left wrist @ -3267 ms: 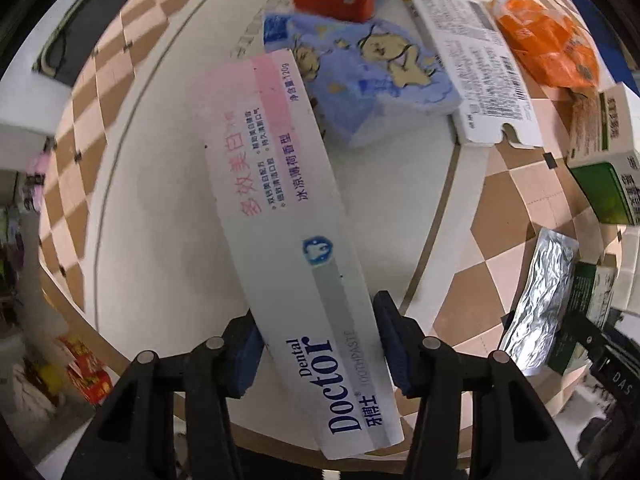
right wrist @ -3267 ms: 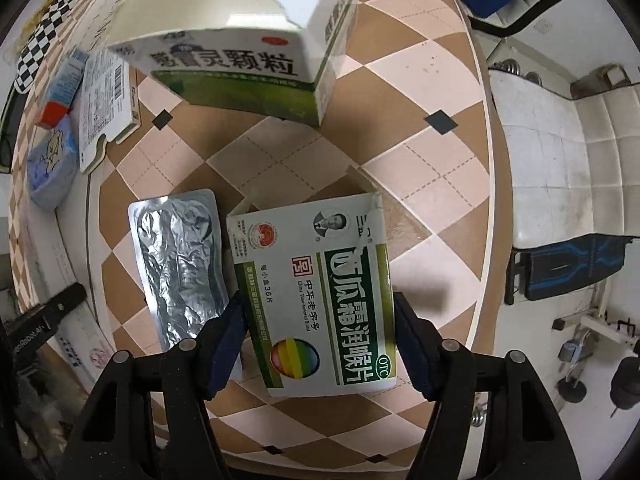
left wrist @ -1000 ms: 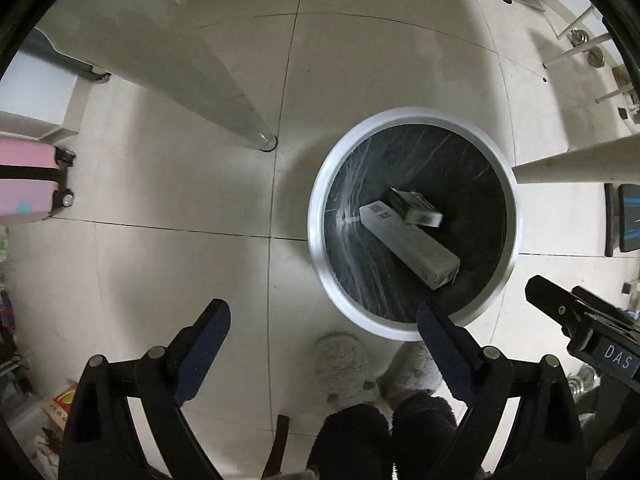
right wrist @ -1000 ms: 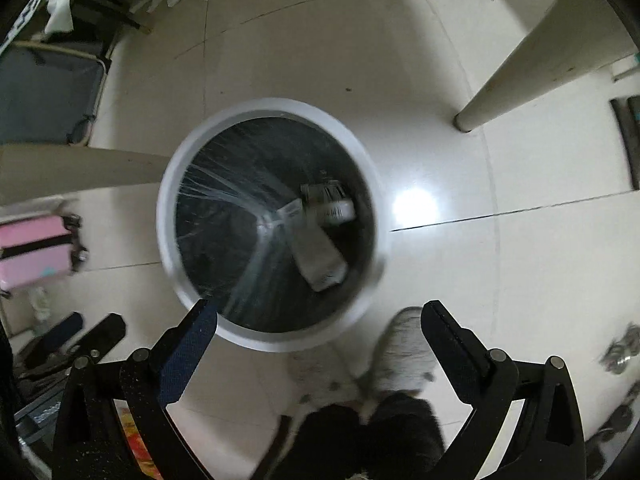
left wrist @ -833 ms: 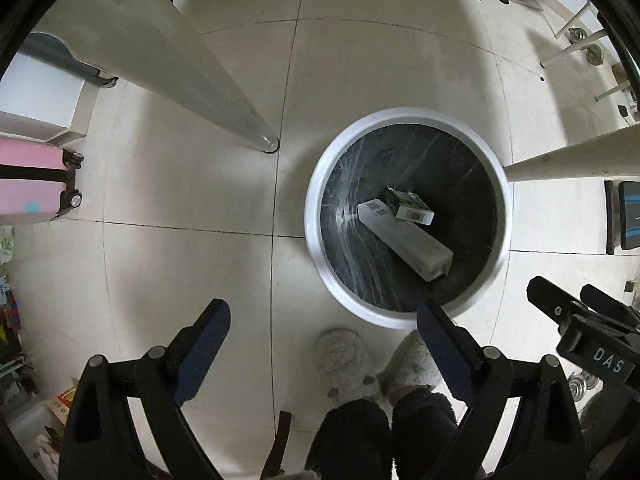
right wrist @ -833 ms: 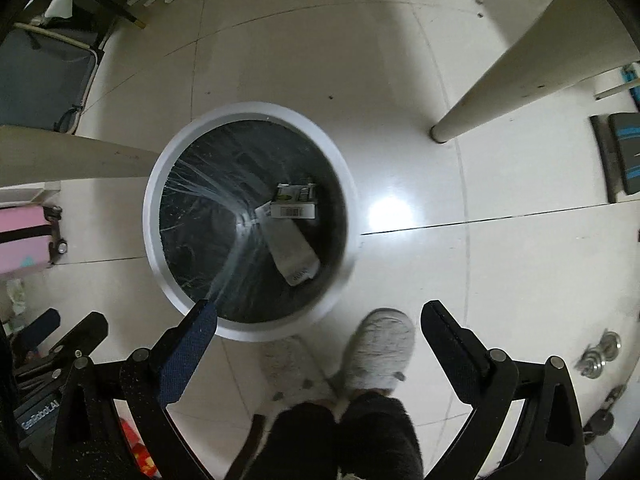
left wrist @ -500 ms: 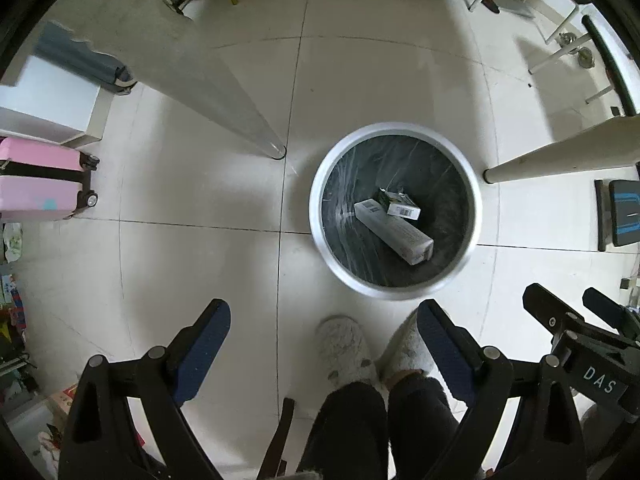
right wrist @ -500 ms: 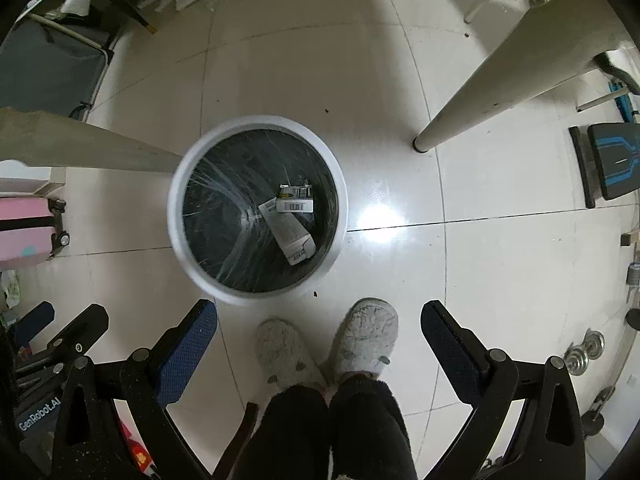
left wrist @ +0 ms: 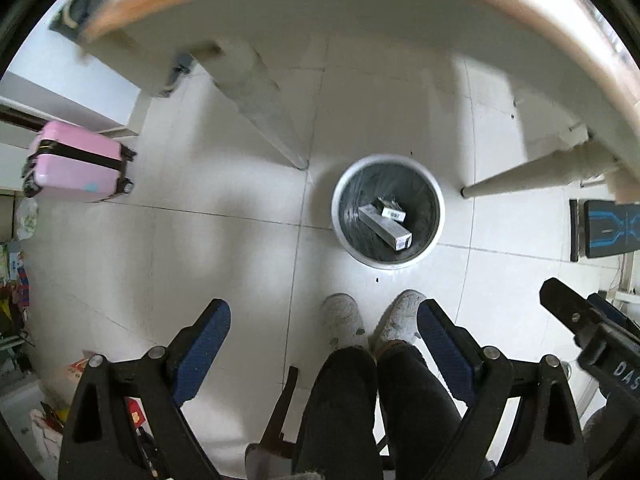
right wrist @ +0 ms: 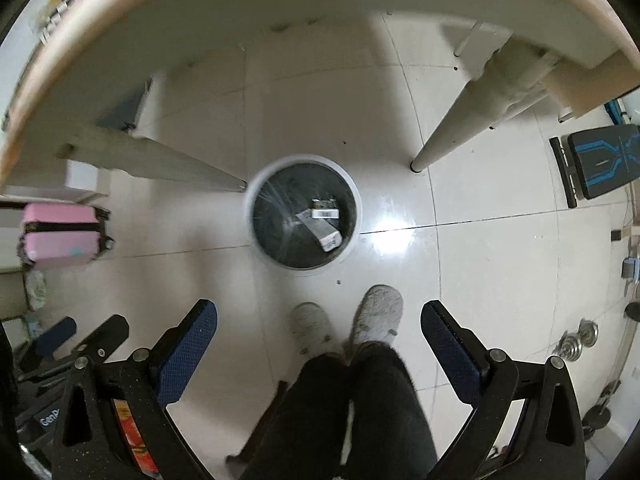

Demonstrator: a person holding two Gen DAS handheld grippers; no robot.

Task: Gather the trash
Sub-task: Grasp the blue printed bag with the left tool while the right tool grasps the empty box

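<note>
Below and ahead of both your spread, empty grippers, left gripper (left wrist: 323, 344) and right gripper (right wrist: 319, 344), the trash bin (left wrist: 438, 216) already holds two boxes (left wrist: 386, 226), so the remaining trash lies up on the table (left wrist: 360, 12).

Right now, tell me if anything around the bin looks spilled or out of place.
Nothing stands out. The long box and small carton lie inside the bin, none over its rim. Only tiny dark specks dot the floor nearby. Both the left gripper and right gripper are open, empty.
</note>
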